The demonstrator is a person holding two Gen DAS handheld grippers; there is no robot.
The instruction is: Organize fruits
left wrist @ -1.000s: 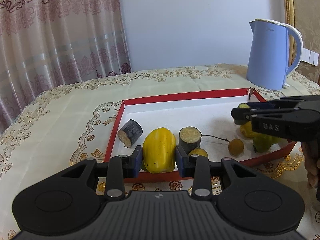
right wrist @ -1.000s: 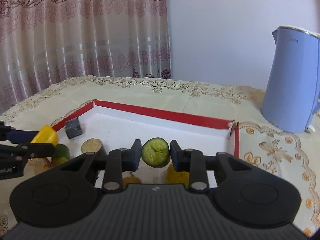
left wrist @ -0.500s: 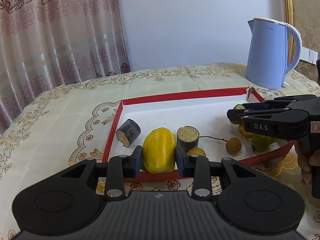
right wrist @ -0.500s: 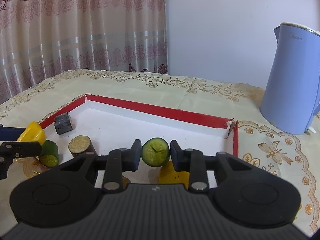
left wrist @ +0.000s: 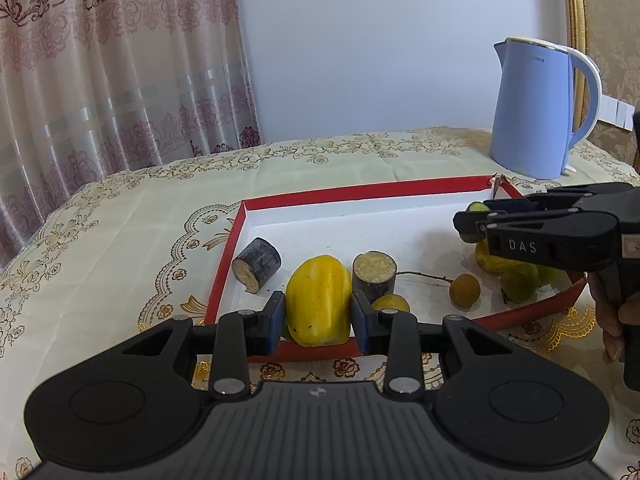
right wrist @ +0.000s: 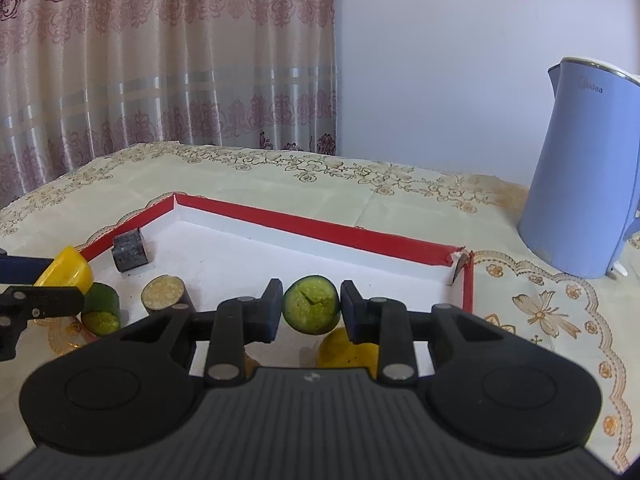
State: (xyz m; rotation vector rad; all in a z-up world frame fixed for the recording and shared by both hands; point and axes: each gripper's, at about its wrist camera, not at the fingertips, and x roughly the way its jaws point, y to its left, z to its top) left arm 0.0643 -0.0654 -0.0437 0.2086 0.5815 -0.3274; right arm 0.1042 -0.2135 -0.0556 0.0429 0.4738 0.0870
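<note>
My left gripper (left wrist: 318, 316) is shut on a yellow starfruit (left wrist: 319, 299), held over the near edge of the red-rimmed white tray (left wrist: 360, 194). My right gripper (right wrist: 311, 310) is shut on a green cucumber piece (right wrist: 311, 305), held above the tray's right part (right wrist: 320, 228). In the right wrist view the starfruit (right wrist: 66, 270) shows at the far left in the other gripper. Two dark sugarcane pieces (left wrist: 258, 265) (left wrist: 374, 274) lie in the tray. A second cucumber piece (right wrist: 102, 308) sits by the tray's near left edge.
A blue kettle (left wrist: 536, 110) stands behind the tray's right corner. Small round yellow-brown fruits (left wrist: 464, 290) and green and yellow fruits (left wrist: 516, 280) lie in the tray's right part. A patterned tablecloth (left wrist: 120, 216) covers the table. Curtains hang behind.
Both grippers have drawn back and risen slightly with their fruits. The right gripper has shifted right in the left wrist view. Both grips are unchanged.
</note>
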